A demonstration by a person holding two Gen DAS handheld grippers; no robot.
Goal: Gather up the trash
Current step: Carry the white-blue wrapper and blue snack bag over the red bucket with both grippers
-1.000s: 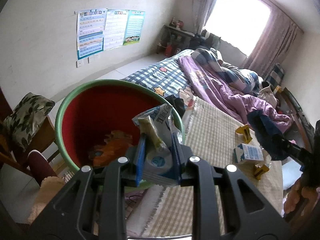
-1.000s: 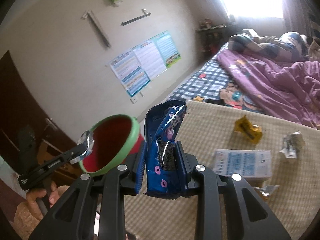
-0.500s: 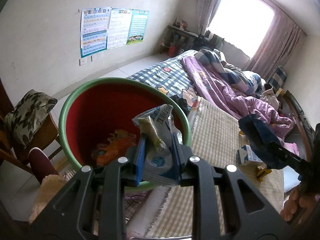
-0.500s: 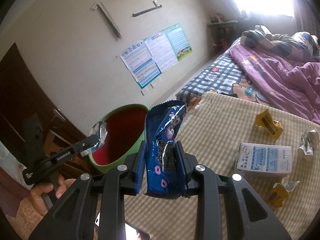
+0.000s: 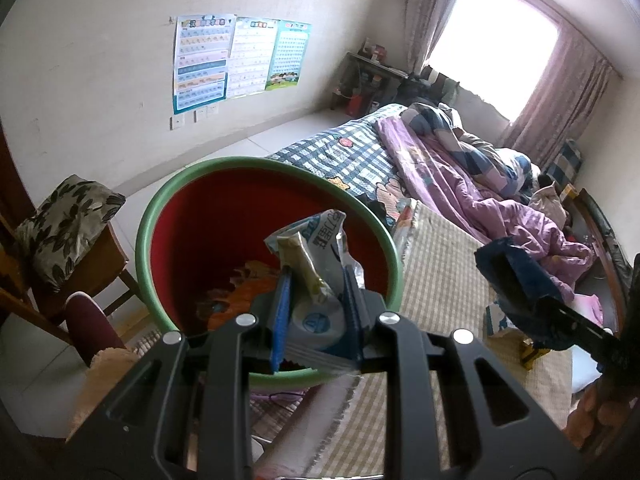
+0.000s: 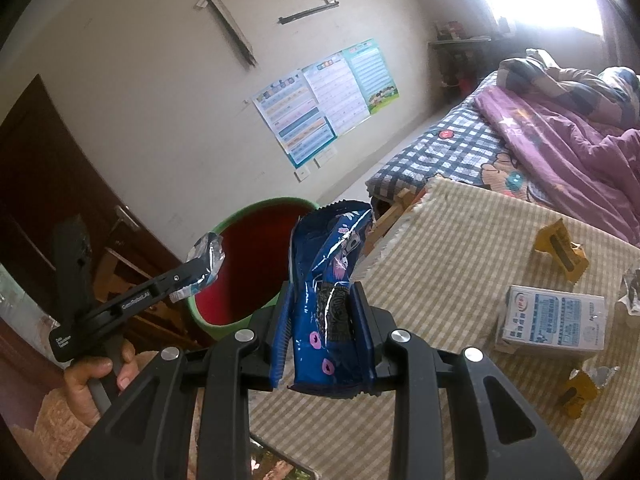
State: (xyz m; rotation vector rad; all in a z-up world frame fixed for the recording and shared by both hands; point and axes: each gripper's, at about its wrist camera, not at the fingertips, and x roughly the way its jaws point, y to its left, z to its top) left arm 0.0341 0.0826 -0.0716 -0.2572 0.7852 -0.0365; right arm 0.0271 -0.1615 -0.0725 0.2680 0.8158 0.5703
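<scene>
Your left tool [image 5: 316, 300] has carried its crumpled white-and-blue foil wrapper [image 5: 316, 264] in over the round red bin with the green rim [image 5: 160, 216]; a second ago the bin sat lower and further off in that view, and now its mouth fills the space just ahead of the tips, with orange scraps [image 5: 244, 292] lying at the bottom; the jaws are pressed closed on the wrapper, so it is not yet dropped, and I judge that letting go here would land it inside, since the wrapper hangs within the rim as seen from both cameras; moving right, your right tool [image 6: 322, 320] is clamped narrow on a glossy blue biscuit packet [image 6: 328, 280] that stands upright between the pads; it too has drawn nearer the bin, which has grown in its view, yet it hangs over the edge of the beige checked mat on the worktop [image 6: 460, 248], short of the rim, so it needs more travel to the left before release; further right on the mat lie a white-and-blue carton [image 6: 554, 318], two yellow wrappers [image 6: 560, 250] and a bit of silver foil [image 6: 632, 292], all yet to be collected; the job is, by my reckoning, partway through.
</scene>
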